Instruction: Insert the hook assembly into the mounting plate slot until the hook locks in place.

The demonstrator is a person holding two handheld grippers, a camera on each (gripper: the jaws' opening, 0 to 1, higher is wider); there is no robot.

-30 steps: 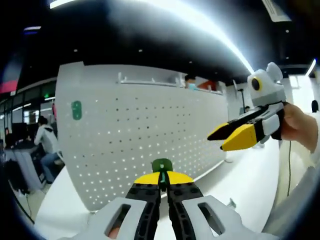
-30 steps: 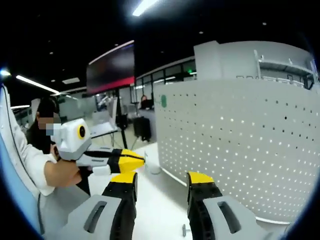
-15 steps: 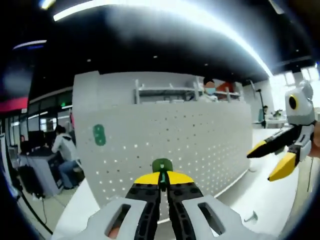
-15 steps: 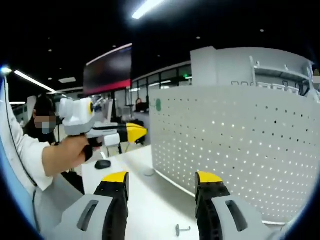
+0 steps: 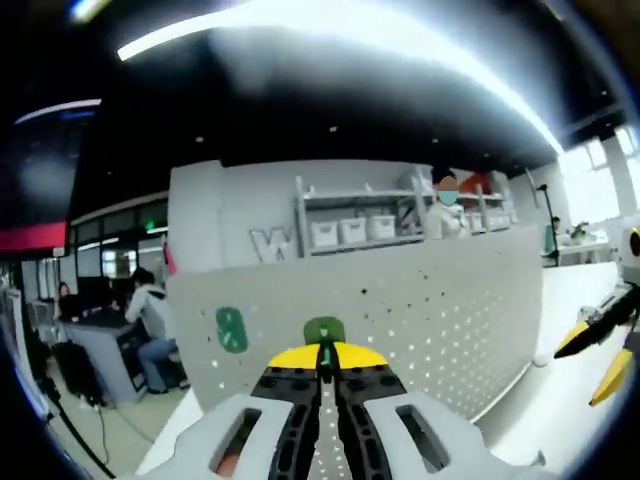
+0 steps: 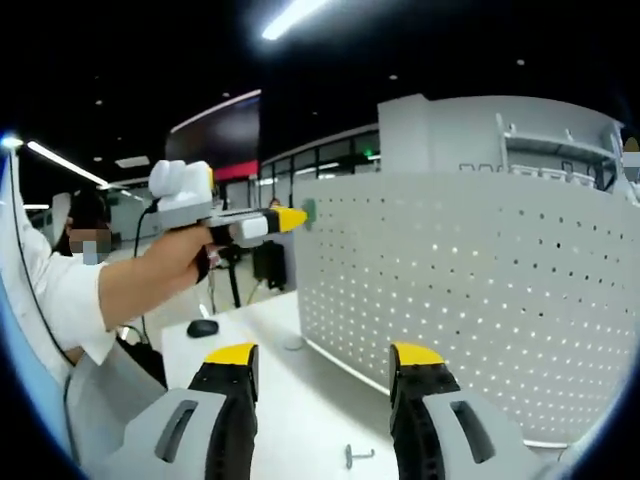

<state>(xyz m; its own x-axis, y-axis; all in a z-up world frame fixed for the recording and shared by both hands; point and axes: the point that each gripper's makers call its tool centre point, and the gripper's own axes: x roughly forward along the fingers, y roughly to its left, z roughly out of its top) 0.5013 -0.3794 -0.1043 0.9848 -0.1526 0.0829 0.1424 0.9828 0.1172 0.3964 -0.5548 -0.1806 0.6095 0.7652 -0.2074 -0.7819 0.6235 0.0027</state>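
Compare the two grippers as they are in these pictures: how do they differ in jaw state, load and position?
The left gripper has its jaws shut on a green hook; the right gripper has its jaws wide apart with nothing between them. The left gripper is raised near the white pegboard; the right gripper sits low over the white table. Both have yellow-tipped black jaws.

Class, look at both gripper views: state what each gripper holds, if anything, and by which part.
The left gripper is shut on the green hook assembly, pinched at its lower end. The right gripper is open, holding nothing.
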